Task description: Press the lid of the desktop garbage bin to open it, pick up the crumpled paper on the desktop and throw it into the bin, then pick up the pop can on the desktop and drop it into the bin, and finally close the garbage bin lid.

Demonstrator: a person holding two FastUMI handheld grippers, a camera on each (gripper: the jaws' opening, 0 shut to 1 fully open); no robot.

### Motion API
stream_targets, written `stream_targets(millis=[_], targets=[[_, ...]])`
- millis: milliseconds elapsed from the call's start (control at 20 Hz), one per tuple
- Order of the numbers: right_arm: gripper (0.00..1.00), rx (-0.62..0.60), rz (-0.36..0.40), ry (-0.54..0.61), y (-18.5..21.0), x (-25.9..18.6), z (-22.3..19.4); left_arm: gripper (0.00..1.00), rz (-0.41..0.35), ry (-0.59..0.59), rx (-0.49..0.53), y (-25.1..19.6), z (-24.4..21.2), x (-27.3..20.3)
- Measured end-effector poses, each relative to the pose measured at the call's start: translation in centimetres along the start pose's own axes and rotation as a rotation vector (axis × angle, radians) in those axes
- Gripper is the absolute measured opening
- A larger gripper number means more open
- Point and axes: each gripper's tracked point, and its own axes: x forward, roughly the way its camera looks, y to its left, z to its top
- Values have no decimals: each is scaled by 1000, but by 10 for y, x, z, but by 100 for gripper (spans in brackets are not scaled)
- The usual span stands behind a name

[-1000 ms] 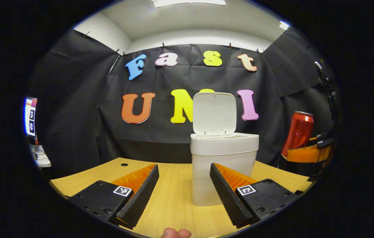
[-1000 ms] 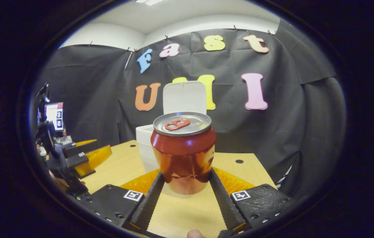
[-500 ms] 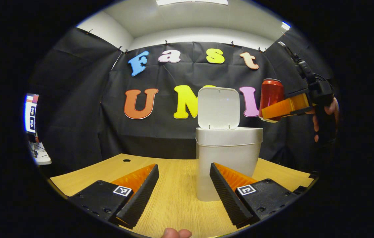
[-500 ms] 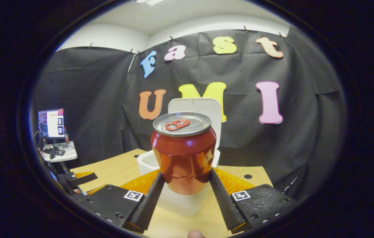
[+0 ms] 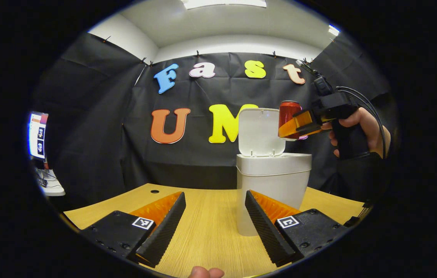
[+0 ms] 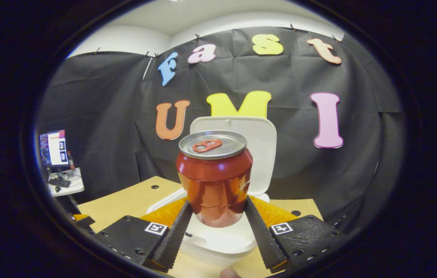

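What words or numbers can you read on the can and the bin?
Pop can: no readable words on the side shown.
Bin: plain, none.
Square marker on the left claw: a pattern, no words.
Far screen: too small to read.

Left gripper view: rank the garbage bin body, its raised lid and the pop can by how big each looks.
1. Garbage bin body, clearly largest.
2. Raised lid.
3. Pop can, smallest, partly hidden by the right gripper holding it.
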Motion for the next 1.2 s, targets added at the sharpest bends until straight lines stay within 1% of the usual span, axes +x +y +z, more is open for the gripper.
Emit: stream_targets(millis=[250,450,600,850,1200], targets=[[82,18,-17,68,-9,26,-18,99,-2,7,7,2,-2,-1],[82,27,-41,91,-16,33,-22,99,30,2,16,14,1,0],[82,10,-55,85,-17,32,-19,99,36,6,15,17,0,-1],[83,-5,-56,73,-13,32,-16,99,29,7,17,14,1,-1],[83,-13,-68,22,-9,23,1,99,21,3,18,14,3,-2]])
